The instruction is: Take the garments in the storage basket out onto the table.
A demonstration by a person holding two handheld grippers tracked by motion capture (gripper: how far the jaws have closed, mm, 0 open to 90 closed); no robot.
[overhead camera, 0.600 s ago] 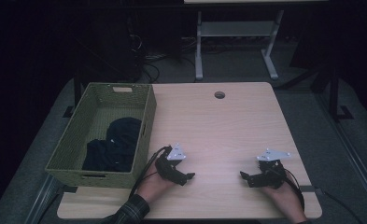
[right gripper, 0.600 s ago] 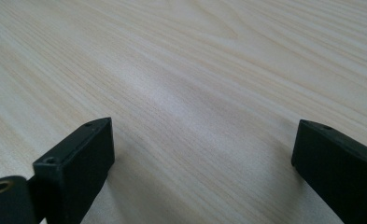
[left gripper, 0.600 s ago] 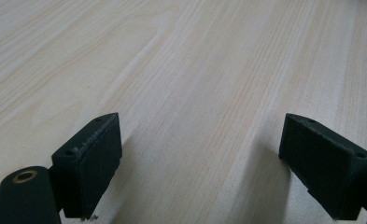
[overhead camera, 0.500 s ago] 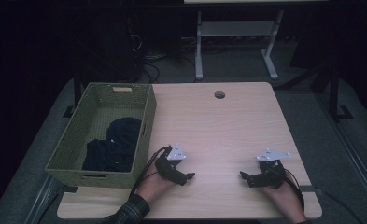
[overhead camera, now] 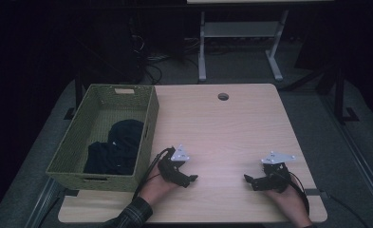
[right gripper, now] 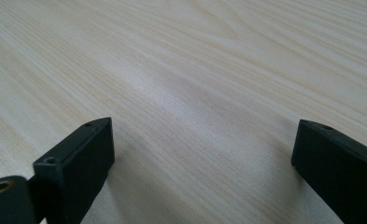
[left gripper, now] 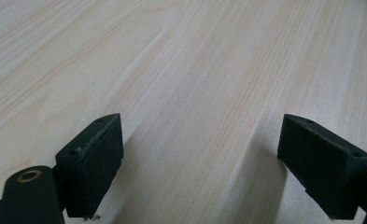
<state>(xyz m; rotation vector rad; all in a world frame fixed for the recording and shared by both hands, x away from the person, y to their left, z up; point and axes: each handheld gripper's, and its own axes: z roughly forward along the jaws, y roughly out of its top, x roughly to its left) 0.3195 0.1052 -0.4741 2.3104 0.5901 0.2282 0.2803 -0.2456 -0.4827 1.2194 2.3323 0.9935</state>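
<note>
Both forearms come in from the near edge, well apart from each other. The left hand (overhead camera: 156, 189), in a plaid sleeve, holds the left tool (overhead camera: 190, 179) low over the bench, its tip aimed right toward the middle. The right hand (overhead camera: 284, 197) holds the right tool (overhead camera: 248, 180) equally low, its tip aimed left. Each tool's jaws stand wide apart with bare bench between them. A cable trails back from each tool along the wrist.

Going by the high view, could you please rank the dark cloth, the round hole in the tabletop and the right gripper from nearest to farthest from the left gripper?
From the left gripper:
1. Dark cloth, in the basket beside it.
2. Right gripper, across the table's near edge.
3. Round hole, near the far edge.
</note>
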